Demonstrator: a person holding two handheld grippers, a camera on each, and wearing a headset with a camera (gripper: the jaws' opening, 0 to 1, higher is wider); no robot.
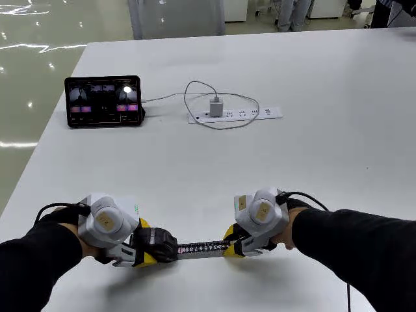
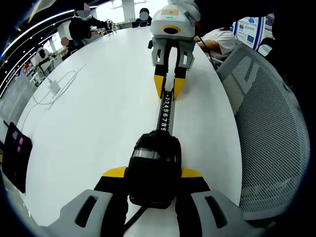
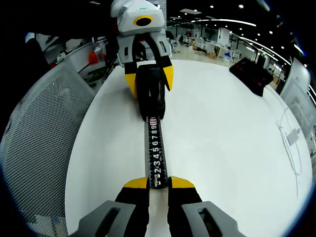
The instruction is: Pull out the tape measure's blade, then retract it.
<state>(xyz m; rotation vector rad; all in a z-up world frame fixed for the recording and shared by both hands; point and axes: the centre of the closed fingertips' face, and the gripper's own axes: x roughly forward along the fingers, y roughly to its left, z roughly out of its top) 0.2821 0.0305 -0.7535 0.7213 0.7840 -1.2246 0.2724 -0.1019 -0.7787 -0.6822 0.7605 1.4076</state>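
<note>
Fingers L: fingers (image 2: 114, 173) of left gripper (image 2: 154, 174) are clamped on both sides of black tape measure case (image 2: 154, 158). Blade mouth faces away, twd the other gripper.
Fingers R: fingers (image 3: 181, 183) of right gripper (image 3: 158, 183) are pinched on tip end of blade (image 3: 155, 143). Very end is hidden betw. them.
Task obj loc: case + blade are held low over white counter (image 1: 260, 169) at its near edge, betw. the two grippers. Whether case rests on counter can't be told.
Blade state: short stretch is drawn out. It looks straight and flat, printed side up, no sag or twist seen.
Step judged: pull-out phase, early. Most of blade is prob. left inside case; retract not yet begun.
How to do well: pull should be made straight along blade axis, R moved away from L, case held fixed & level. Sideways drift is to be avoided so blade isn't kinked at the mouth.
Grip note: pinch on tip is small, so slip is likeliest there. Pressure should be kept even.
Retract note: blade should be fed back under control, not let go to snap.
Clutter: tablet (image 1: 104, 101) and power strip (image 1: 235, 114) w/ charger (image 1: 216, 106) sit well apart at far side. No interference expected.
</note>
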